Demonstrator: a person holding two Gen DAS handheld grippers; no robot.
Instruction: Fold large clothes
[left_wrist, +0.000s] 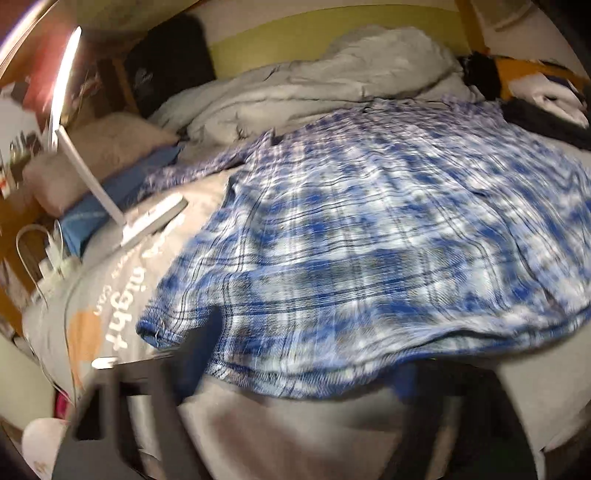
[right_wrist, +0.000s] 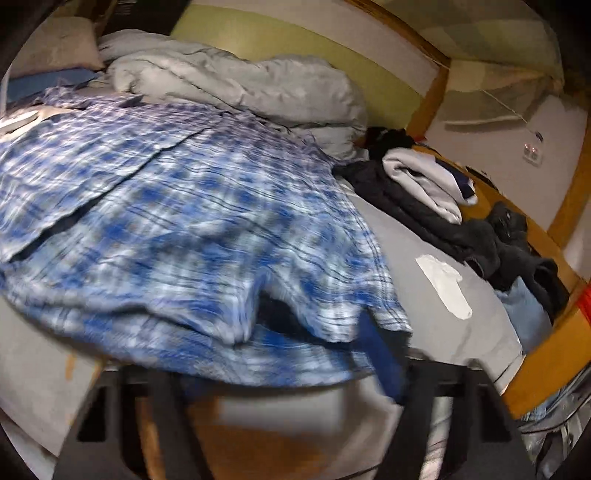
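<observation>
- my left gripper (left_wrist: 310, 354) clamps the blue plaid shirt (left_wrist: 369, 229) hem at 6 o'clock.
- my right gripper (right_wrist: 280, 354) clamps the same hem; dark clothes pile (right_wrist: 443, 221) at 3 o'clock.

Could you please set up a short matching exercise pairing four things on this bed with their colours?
Things:
1. shirt
2. duvet
3. desk lamp
4. piled clothes

Colours:
A. white
B. mostly black, with a pale garment on top
C. blue and white plaid
D. light grey

Pairs: 1-C, 2-D, 3-A, 4-B
</observation>
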